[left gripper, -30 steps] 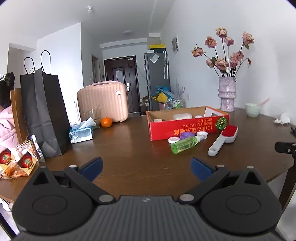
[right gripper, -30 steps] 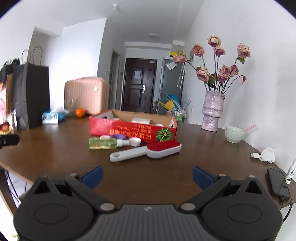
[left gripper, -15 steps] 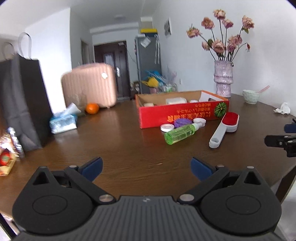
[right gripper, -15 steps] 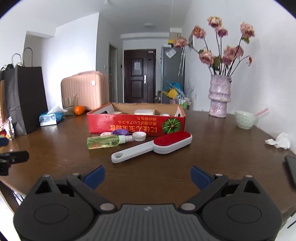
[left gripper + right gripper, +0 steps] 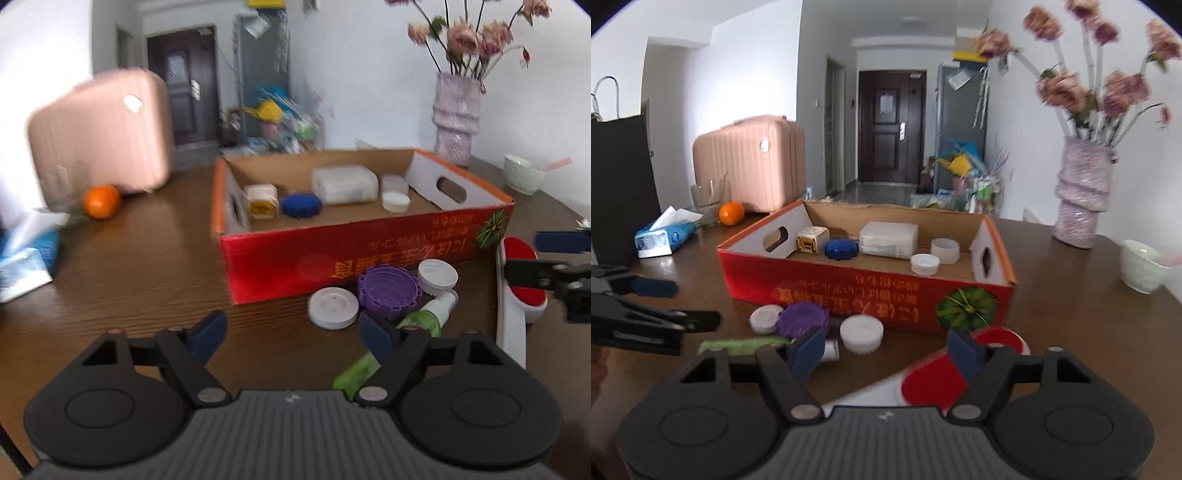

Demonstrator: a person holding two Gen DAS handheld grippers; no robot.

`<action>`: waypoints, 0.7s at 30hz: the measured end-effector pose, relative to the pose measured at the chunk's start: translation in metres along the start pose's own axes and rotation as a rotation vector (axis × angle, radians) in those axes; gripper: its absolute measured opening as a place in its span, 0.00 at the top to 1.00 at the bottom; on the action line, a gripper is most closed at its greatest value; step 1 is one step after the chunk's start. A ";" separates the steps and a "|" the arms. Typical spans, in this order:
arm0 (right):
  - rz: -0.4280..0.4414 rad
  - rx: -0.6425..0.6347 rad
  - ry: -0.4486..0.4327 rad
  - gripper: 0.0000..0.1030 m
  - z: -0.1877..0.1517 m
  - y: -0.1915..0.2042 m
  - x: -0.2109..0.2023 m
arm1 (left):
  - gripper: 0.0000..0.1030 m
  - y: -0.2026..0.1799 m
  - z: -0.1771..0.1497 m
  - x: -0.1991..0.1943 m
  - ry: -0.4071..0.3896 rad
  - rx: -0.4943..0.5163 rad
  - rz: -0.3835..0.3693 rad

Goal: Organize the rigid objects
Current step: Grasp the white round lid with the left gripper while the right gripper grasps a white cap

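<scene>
Left wrist view: the left gripper (image 5: 293, 332) hangs spread wide and empty over the brown table (image 5: 140, 266). The green spray bottle (image 5: 406, 339) lies at about 2 o'clock from its midpoint, touching or just under the right-hand finger, long axis running from 7 o'clock up to 1 o'clock with the white nozzle at the far end. Just past it sit a white cap (image 5: 333, 307), a purple lid (image 5: 388, 291) and a second white cap (image 5: 437, 277), all tight against the front wall of the red cardboard box (image 5: 314, 266) at 12 o'clock. The lint brush (image 5: 517, 291) lies at 3 o'clock, handle toward the camera. The other tool's fingers intrude from the right edge over the brush head.

Right wrist view: the right gripper (image 5: 886, 350) is likewise parted and holding nothing. The brush's red pad sits at 4 o'clock, partly under the right-hand finger, its axis running 8 to 2 o'clock; this gripper looks nearer to it. The bottle lies at 9 o'clock, nearer the left tool at the frame's left edge. The caps and lid crowd at 11 o'clock, so a closing finger could nudge them. Inside the box rest small containers and a blue lid (image 5: 841, 249); a vase (image 5: 1080, 199) stands well apart at 2 o'clock.
</scene>
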State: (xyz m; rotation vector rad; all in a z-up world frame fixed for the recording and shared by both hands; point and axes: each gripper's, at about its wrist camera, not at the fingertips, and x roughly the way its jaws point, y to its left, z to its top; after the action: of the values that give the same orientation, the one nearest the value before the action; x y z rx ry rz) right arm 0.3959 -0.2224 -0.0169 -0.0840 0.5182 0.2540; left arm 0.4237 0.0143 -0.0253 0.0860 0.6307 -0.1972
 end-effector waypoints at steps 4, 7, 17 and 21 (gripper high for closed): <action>0.009 -0.031 0.058 0.39 0.009 0.004 0.041 | 0.22 0.001 0.011 0.029 0.056 0.017 -0.057; 0.003 -0.035 0.081 0.40 0.007 0.002 0.060 | 0.28 0.002 0.014 0.041 0.070 0.034 -0.070; 0.039 -0.030 0.097 0.41 0.005 0.000 0.073 | 0.37 -0.006 0.011 0.054 0.064 0.025 -0.108; 0.057 -0.027 0.114 0.42 0.008 0.001 0.081 | 0.56 -0.005 0.010 0.053 0.046 0.025 -0.094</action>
State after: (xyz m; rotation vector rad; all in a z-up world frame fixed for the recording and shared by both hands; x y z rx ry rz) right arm 0.4673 -0.2022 -0.0510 -0.1109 0.6312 0.3130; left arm 0.4701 -0.0002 -0.0483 0.0855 0.6790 -0.2950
